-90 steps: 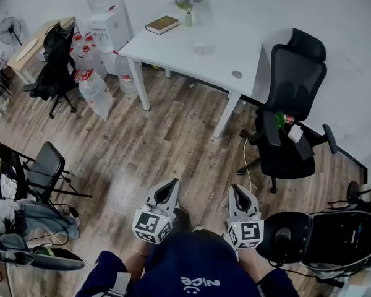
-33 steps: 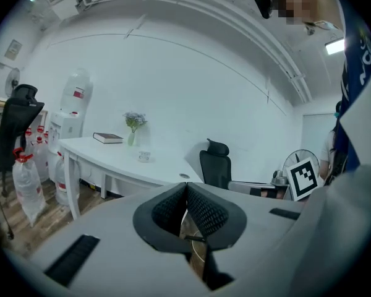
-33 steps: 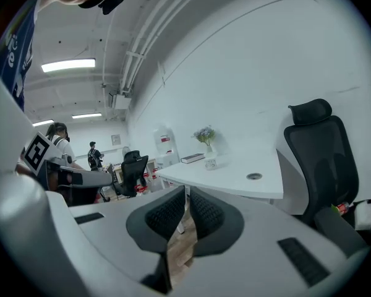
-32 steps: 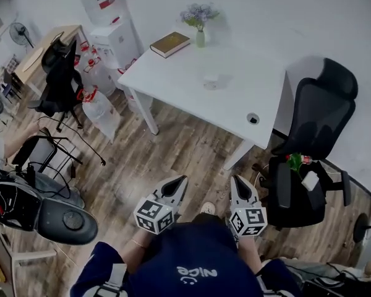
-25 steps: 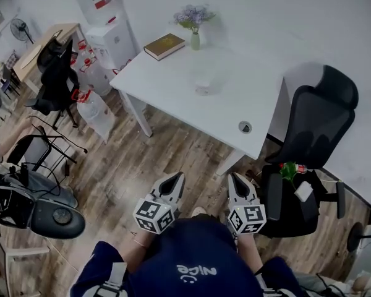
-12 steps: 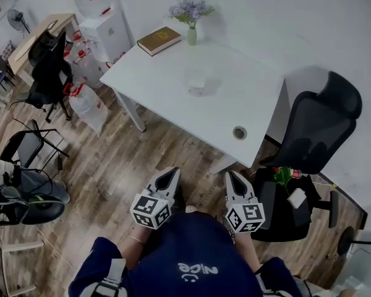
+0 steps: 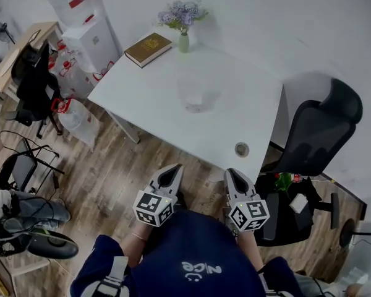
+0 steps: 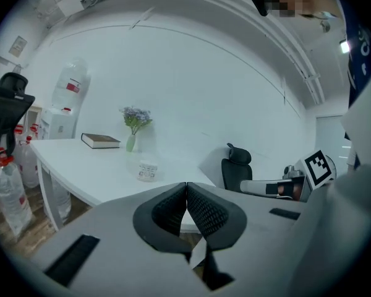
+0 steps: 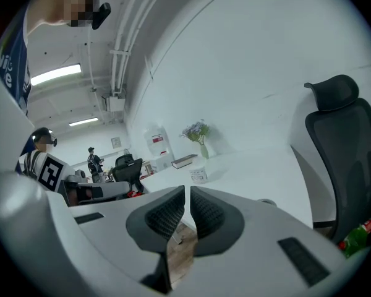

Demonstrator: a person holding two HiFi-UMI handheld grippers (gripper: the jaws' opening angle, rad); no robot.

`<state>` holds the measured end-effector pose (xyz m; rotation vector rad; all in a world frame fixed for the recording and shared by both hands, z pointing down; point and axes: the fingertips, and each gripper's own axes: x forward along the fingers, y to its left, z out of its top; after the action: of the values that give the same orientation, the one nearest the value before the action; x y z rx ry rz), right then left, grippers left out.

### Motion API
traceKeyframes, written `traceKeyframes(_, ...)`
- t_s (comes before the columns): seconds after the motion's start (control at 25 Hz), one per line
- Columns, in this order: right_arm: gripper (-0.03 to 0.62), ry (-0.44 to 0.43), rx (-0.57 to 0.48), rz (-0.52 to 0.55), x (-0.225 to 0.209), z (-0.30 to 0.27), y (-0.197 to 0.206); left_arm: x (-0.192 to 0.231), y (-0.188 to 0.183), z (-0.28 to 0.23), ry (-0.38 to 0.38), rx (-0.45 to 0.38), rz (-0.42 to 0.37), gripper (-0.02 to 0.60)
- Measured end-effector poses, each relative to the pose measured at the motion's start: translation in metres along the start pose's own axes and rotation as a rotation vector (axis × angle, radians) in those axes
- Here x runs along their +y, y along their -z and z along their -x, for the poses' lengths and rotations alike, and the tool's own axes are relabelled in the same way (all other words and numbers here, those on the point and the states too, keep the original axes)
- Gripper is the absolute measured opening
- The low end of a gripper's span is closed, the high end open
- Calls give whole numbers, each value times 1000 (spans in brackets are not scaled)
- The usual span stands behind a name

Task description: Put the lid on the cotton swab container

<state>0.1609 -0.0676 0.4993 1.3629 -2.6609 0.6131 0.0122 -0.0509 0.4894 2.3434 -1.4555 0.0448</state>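
Approach is the step in hand, by my reading: nothing has been picked up, and both tools are held short of the table (image 7: 142, 107), out over the wood floor off its near edge. The left gripper (image 7: 169, 172) has its jaws pressed together with nothing in them. The right gripper (image 7: 231, 174) is closed to a bare sliver, and it is empty as well.

The container (image 7: 198, 97) sits near the middle of the table, well apart from both grippers. The book (image 7: 148, 48) and the vase (image 7: 183, 41) are at the table's far corner, and the chair (image 7: 315, 135) stands off its right end.

The container looks like a small, round, clear tub with something pale inside — a low, squat shape, upright. I cannot make out a separate lid anywhere on the table, nor tell whether one already sits on the tub.

The next move probably calls for closing in on the table, spreading one gripper's jaws and finding the lid — with the other gripper free to steady the light tub.
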Motion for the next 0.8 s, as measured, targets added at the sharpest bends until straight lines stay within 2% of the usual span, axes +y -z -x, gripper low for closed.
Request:
traceKeyframes(0.2,57,-10,-5,-51,8,-58,-16,45,-22,-34,68,35,-60,18)
traceKeyframes(0.48,57,98,-53,-101,-5,-117,-36,95,-50,-77,183,62,-91,18)
traceKeyframes(0.64,57,128,-71,-108,-3,-147,-46,121,-63,-91,217,70,-106,18)
traceKeyframes(0.8,57,115,-60,-107,4,-176,-51,140,-70,-103,242,79,-102,18)
